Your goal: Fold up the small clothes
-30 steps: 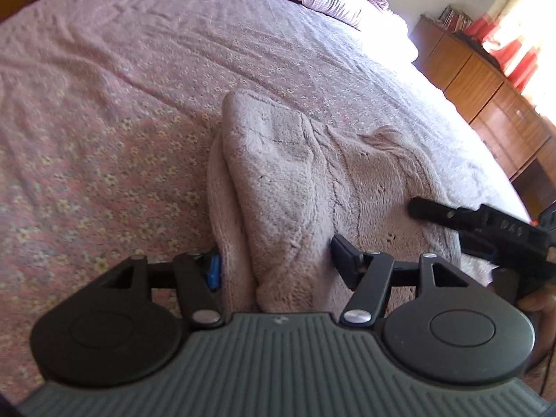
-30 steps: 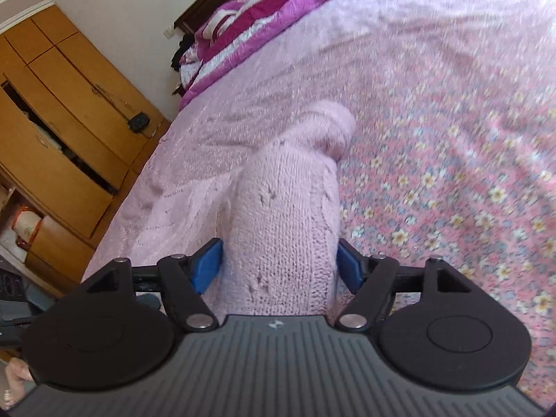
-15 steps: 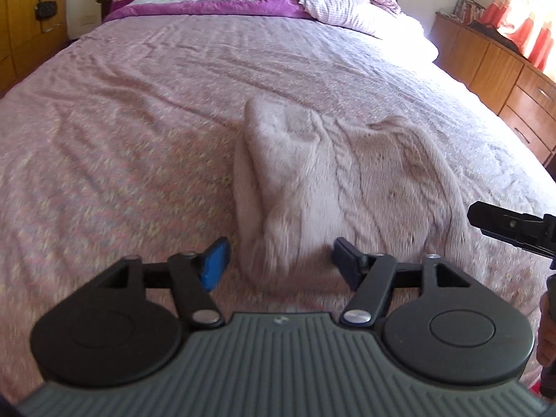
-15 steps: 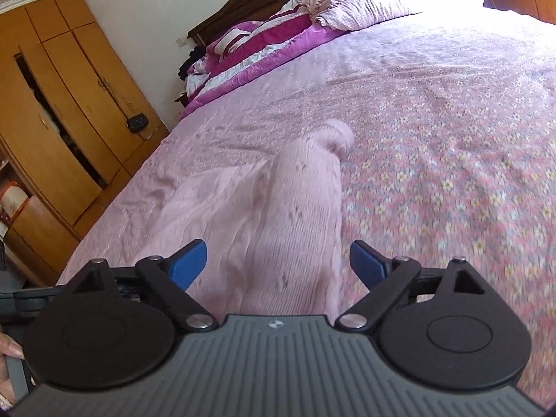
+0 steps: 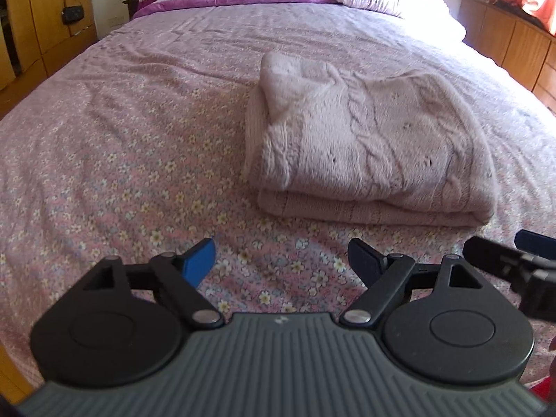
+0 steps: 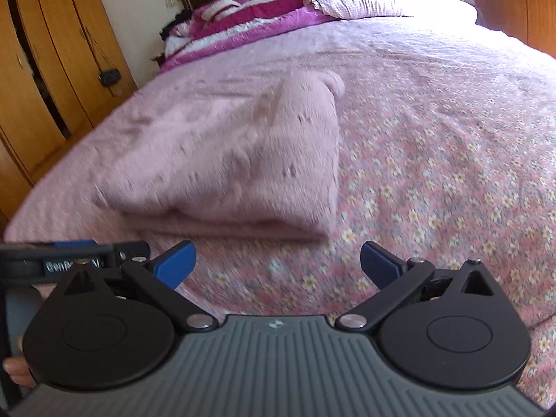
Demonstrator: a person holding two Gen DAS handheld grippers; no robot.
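Both tools sit low in frame, tilted down at the bed: the left hand-held gripper (image 5: 279, 255) and right hand-held gripper (image 6: 278, 260) have just been spreading, jaws apart, nothing between them. Just beyond, mid-frame, the folded pink knit sweater (image 5: 365, 146) rests on the floral bedsheet (image 5: 121, 160). Risk from here: a stray pad could catch the near hem, or the springy top layer could slump open.

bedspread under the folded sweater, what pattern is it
Pink with small yellow and white flowers; clearest in the left wrist view.
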